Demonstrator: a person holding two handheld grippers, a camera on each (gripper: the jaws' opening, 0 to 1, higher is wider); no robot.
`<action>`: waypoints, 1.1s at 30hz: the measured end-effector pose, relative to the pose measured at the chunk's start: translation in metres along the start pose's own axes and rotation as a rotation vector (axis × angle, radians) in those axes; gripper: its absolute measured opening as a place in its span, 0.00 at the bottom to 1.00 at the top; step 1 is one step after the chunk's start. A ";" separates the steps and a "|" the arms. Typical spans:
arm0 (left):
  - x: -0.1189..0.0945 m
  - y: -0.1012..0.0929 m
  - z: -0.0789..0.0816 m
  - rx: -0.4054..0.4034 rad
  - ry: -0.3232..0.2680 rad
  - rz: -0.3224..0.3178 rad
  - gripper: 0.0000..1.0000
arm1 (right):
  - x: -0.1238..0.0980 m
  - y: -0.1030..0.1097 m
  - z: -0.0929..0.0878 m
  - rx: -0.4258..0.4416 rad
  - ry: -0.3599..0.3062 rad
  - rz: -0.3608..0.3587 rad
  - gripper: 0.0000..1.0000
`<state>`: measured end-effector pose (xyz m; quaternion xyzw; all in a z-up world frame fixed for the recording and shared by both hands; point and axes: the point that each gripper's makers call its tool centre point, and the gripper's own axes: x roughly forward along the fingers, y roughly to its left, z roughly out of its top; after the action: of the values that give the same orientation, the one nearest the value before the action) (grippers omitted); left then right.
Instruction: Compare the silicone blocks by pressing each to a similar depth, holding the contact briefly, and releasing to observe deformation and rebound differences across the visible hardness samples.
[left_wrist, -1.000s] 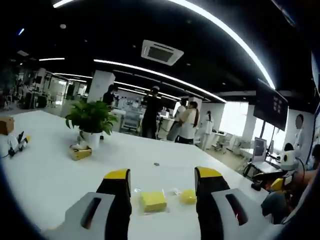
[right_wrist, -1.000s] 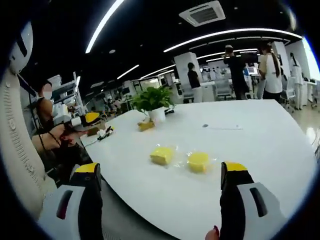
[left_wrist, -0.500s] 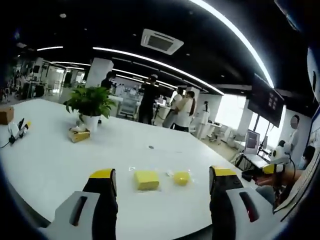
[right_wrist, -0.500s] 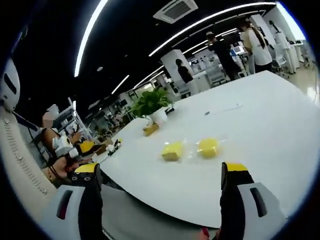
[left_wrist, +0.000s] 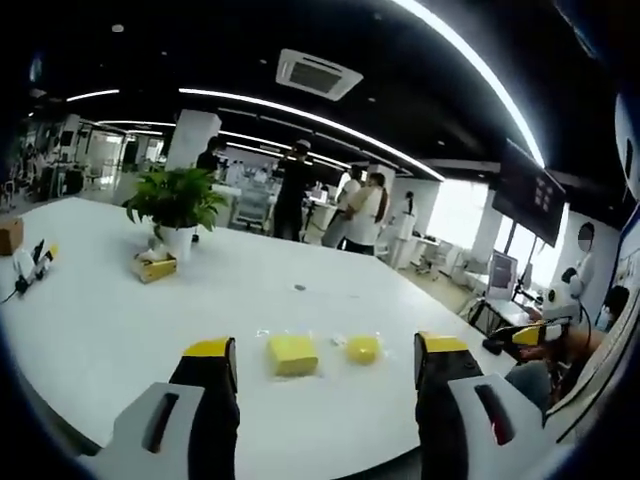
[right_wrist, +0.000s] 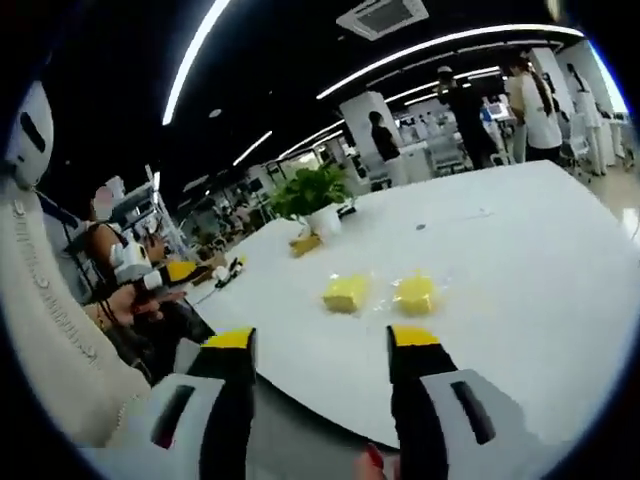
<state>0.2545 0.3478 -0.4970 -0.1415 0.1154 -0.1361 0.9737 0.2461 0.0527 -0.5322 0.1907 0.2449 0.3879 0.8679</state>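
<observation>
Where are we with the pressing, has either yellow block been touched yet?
Nothing looks done: the square yellow block and the round yellow block lie side by side on the white table, undented and apart from both tools. In hand is only the approach: the left gripper and right gripper hover short of them, jaws apart and empty. Pressing, holding and releasing each block is all left.

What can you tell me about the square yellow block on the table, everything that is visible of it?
The square yellow block is a low, flat-topped slab with fairly sharp edges, matte and soft-looking like silicone. It lies flat on the white table, apparently inside a clear wrapper that glints around it. A second, rounder yellow block lies close beside it, apart from it. In the right gripper view the square block is again the left one of the pair. Neither gripper touches it; it looks undeformed.
</observation>
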 end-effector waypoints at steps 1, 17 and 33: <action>0.001 0.001 -0.001 0.003 0.004 0.004 0.74 | 0.001 -0.002 -0.001 -0.016 0.006 -0.008 0.79; 0.000 0.018 -0.011 -0.036 0.059 0.039 0.87 | -0.004 -0.002 0.030 -0.050 -0.173 -0.050 0.93; 0.003 0.007 -0.007 -0.037 0.049 -0.015 0.85 | -0.004 0.000 0.035 -0.083 -0.203 -0.063 0.96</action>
<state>0.2565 0.3517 -0.5064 -0.1570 0.1407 -0.1449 0.9667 0.2631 0.0446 -0.5027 0.1853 0.1454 0.3489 0.9071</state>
